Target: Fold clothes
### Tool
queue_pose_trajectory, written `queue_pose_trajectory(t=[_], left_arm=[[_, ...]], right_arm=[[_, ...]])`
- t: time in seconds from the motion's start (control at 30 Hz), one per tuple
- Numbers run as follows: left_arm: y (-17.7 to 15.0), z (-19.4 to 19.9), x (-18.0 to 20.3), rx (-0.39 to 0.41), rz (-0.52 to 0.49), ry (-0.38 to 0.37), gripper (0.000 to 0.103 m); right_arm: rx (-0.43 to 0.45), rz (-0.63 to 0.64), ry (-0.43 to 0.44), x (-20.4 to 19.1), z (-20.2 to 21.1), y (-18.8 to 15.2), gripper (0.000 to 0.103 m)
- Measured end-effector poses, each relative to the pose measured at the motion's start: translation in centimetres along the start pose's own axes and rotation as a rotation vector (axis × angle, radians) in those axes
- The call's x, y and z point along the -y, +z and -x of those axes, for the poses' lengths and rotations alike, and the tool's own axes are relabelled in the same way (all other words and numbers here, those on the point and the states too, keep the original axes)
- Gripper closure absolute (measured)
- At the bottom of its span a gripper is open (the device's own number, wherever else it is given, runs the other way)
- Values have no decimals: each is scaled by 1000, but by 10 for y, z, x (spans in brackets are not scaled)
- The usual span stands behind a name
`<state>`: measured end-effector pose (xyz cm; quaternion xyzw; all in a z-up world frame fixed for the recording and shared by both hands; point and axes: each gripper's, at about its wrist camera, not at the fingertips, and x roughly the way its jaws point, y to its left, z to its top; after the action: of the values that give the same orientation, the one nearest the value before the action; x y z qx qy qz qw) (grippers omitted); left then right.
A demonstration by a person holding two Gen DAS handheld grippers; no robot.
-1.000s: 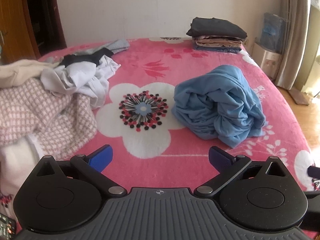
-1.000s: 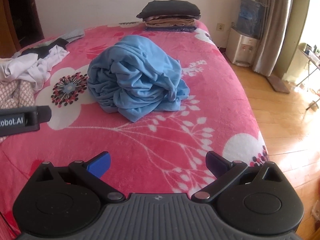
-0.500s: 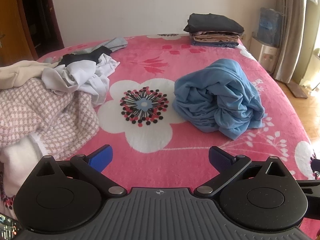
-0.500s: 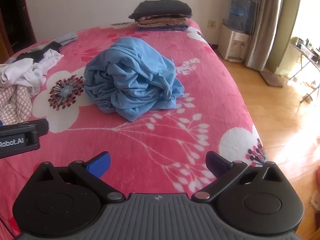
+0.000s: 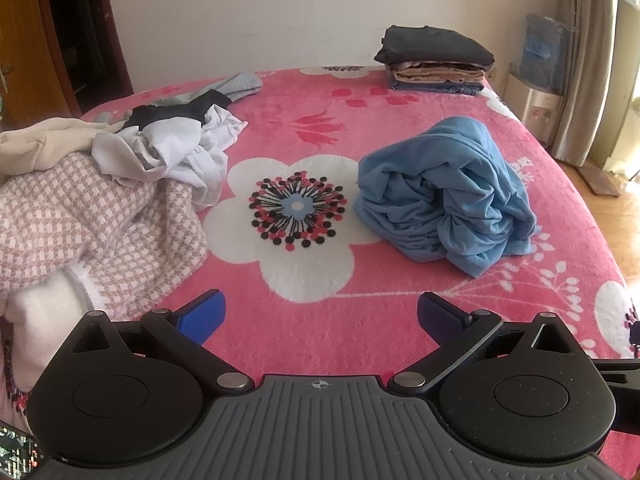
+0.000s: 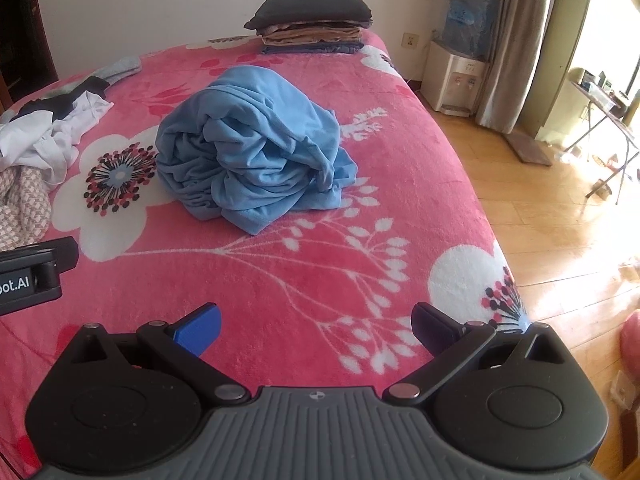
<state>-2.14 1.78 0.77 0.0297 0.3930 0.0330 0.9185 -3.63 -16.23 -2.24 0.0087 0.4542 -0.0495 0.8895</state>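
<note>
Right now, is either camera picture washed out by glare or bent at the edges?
Right wrist view: sunlight blows out the wooden floor by the window; the bed edge bows, fisheye style. Left wrist view: evenly lit, blue garment sharp, door frame curves.
</note>
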Motion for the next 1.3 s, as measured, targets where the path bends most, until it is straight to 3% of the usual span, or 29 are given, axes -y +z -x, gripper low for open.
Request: queue_pose_trajectory(t=[1.3], left_arm=[[1, -8, -15, -14, -1, -7, 0]], right_arm=[[-3, 7, -11, -13, -8, 4, 0]])
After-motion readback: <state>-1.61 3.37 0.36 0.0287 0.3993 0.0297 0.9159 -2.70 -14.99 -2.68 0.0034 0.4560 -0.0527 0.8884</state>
